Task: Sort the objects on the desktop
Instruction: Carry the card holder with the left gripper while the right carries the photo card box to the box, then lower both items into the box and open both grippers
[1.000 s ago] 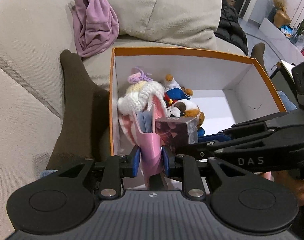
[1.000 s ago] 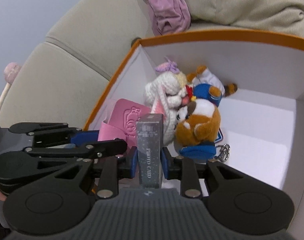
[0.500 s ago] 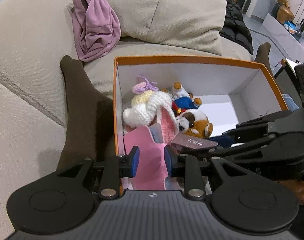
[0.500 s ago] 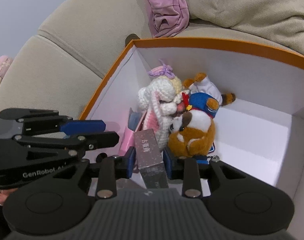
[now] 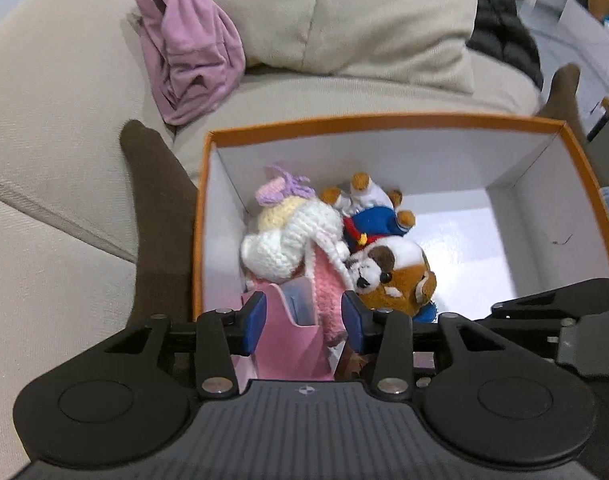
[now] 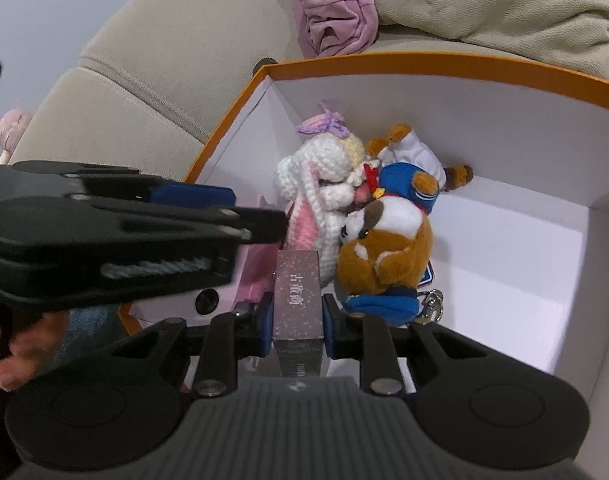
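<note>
An orange box (image 5: 384, 122) with white inside sits on a sofa; it also shows in the right wrist view (image 6: 424, 68). In it lie a white crocheted bunny (image 5: 288, 236), a brown plush dog (image 5: 396, 276) and a pink card holder (image 5: 292, 344). My left gripper (image 5: 303, 320) is open above the pink holder, which rests in the box's near left corner. My right gripper (image 6: 297, 320) is shut on a dark card box (image 6: 298, 300) and holds it just over the box's near edge, beside the bunny (image 6: 320, 176) and dog (image 6: 388, 256).
A purple cloth (image 5: 188, 52) and a beige cushion (image 5: 344, 16) lie on the sofa behind the box. A person's dark-socked leg (image 5: 156, 216) lies along the box's left side. The right half of the box floor (image 5: 464, 248) is bare.
My left gripper has opened and let go of the pink holder, which now rests in the box, and has pulled back. My right gripper has tilted the dark card box lower.
</note>
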Available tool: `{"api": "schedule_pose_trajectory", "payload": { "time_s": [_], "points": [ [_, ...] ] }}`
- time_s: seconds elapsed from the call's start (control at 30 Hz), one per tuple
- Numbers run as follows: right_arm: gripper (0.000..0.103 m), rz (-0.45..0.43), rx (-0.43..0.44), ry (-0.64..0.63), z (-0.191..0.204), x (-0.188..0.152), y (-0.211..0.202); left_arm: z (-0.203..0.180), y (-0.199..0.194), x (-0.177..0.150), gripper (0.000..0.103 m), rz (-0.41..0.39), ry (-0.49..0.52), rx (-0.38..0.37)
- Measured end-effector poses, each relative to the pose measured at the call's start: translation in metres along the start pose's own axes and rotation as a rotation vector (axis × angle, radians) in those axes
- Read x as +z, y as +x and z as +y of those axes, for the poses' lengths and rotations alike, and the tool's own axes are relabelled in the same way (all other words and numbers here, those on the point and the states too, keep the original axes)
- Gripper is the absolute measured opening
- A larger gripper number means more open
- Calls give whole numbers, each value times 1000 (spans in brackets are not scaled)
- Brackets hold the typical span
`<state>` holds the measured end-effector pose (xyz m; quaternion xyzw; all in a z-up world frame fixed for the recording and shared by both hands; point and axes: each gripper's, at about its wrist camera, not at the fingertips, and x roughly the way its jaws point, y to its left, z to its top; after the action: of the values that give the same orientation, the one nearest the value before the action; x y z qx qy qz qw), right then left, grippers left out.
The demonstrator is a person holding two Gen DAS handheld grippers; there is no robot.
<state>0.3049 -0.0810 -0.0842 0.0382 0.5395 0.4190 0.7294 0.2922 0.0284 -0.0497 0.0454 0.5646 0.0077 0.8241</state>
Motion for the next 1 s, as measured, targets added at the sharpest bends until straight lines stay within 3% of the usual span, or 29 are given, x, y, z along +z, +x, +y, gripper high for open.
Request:
{"api": "schedule_pose_trajectory", "payload": {
  "time_s": [0.1,0.17,0.4,0.57,0.63,0.77,1.0],
  "points": [
    [25,1,2,-6,-1,-2,-2,-5,12,4,46,26,16,69],
    [25,1,7,-9,-2,-3,-3,-6,20,4,34,40,36,94],
    [25,-1,11,4,-6,-4,-5,4,2,-3,17,-17,27,72],
    [25,-2,-2,8,-4,-6,-6,15,-31,-29,17,-74,20,-17],
    [25,7,-13,-1,-2,-7,-6,14,-45,-46,16,-106,47,6],
    [26,35,-26,-16,3,-10,-7,20,-55,-72,16,-83,48,-30],
    [25,-27,-2,161,10,-2,-5,26,-57,-91,15,-158,-2,-25]
  ]
}}
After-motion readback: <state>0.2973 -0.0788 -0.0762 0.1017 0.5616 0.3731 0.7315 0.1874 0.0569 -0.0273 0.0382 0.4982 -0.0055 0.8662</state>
